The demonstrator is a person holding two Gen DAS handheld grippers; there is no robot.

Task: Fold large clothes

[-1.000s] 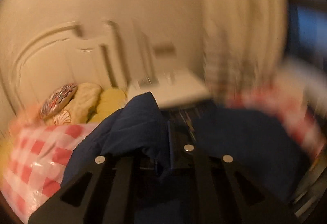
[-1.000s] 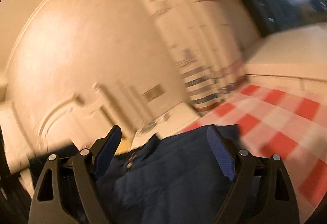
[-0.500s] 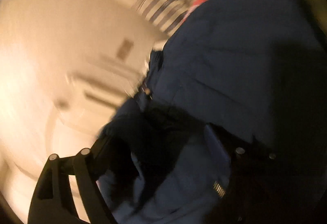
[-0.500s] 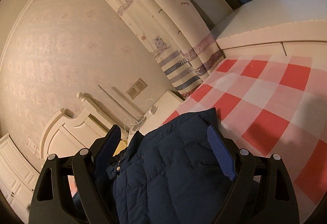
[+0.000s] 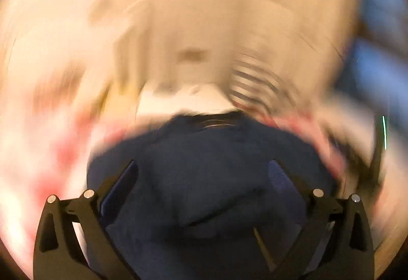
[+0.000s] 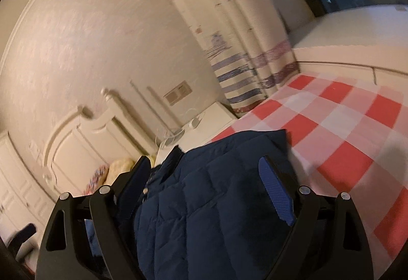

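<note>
The navy quilted jacket (image 6: 204, 203) lies bunched on the red-checked bed cover (image 6: 357, 126), near the headboard (image 6: 84, 142), spread there probably so it can be folded flat. The right tool (image 6: 204, 178) hangs over it with jaws wide apart, gripping nothing. The left tool (image 5: 204, 178), in a blurred view, is likewise wide open above the cloth.

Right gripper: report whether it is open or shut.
Open. In the right wrist view the right gripper has its blue-padded fingers spread wide, with the navy quilted jacket lying between them, unpinched, on the red checked sheet.
</note>
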